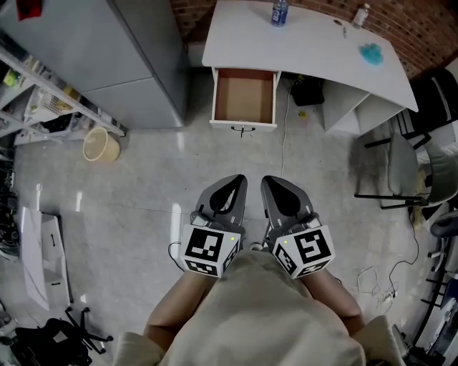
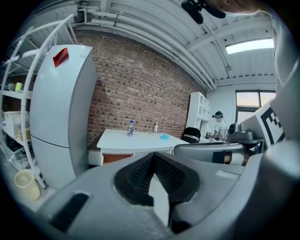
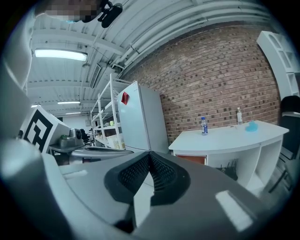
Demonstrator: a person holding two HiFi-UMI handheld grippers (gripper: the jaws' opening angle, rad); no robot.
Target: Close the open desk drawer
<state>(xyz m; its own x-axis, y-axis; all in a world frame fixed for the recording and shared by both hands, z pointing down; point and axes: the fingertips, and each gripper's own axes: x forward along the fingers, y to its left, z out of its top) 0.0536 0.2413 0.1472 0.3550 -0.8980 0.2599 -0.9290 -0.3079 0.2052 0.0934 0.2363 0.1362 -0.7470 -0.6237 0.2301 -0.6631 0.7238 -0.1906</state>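
While the left hand-held gripper [image 1: 238, 180] and right hand-held gripper [image 1: 268, 181] are closed — empty — floor [image 1: 143, 186] lies before the drawer [image 1: 244, 100].

Where things stand

The drawer [image 1: 244, 100] juts from the counter [image 1: 308, 50] at its left end. A bottle [image 1: 279, 12] stands on the counter. A fridge [image 1: 122, 57] stands left of the counter, a bucket [image 1: 101, 145] before it. The left tool [image 1: 239, 179] and right tool [image 1: 266, 180] sit side by side, well before the drawer.

A: Does the whole drawer [image 1: 244, 100] show?
B: No; its back end is hidden under the bench [image 1: 315, 50]; the bottle [image 1: 280, 13] label is too small to read.
A: The blue thing [image 1: 371, 53]?
B: Too small to tell; the shelving [image 1: 28, 93] is cut off at the left edge.
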